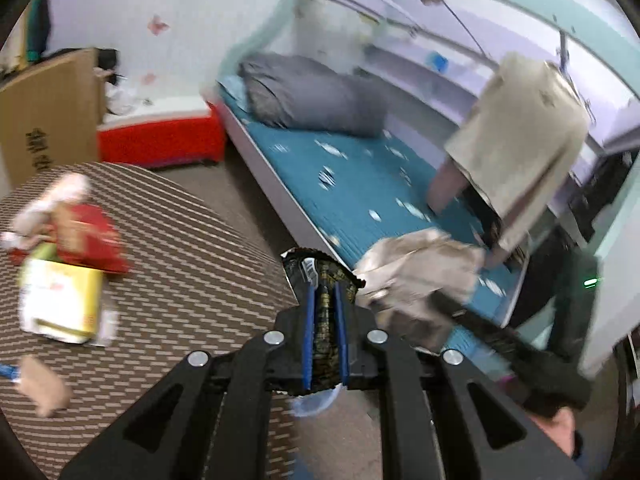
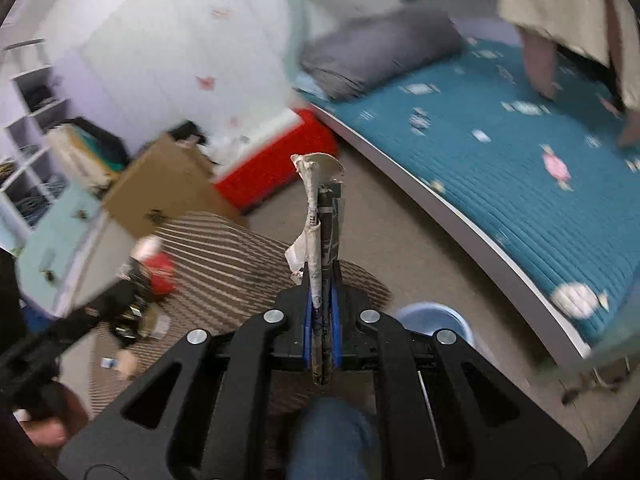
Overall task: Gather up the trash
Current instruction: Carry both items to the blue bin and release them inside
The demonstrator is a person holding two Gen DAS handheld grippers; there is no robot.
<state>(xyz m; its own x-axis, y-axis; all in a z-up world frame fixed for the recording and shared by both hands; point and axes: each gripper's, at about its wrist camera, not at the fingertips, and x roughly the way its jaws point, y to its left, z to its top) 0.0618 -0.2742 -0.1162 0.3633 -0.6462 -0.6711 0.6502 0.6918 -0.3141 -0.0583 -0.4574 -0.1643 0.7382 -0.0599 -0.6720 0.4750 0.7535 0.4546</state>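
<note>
My left gripper point(image 1: 324, 276) is shut on a black and gold foil wrapper point(image 1: 326, 332), held above the edge of the striped round table point(image 1: 200, 256). My right gripper point(image 2: 325, 200) is shut on a crumpled white and grey paper wrapper point(image 2: 314, 220), held upright above the table's point(image 2: 224, 256) far edge. The right gripper also shows in the left wrist view, with crumpled paper point(image 1: 416, 272) in it. More trash lies on the table: a red packet point(image 1: 88, 236), a yellow and white carton point(image 1: 60, 300) and a brown scrap point(image 1: 42, 388).
A pale blue bin point(image 2: 436, 322) stands on the floor below the right gripper. A bed with a teal cover point(image 1: 352, 184) and a grey pillow point(image 1: 312, 96) lies to the right. A cardboard box point(image 1: 44, 112) and a red box point(image 1: 160, 136) stand behind the table.
</note>
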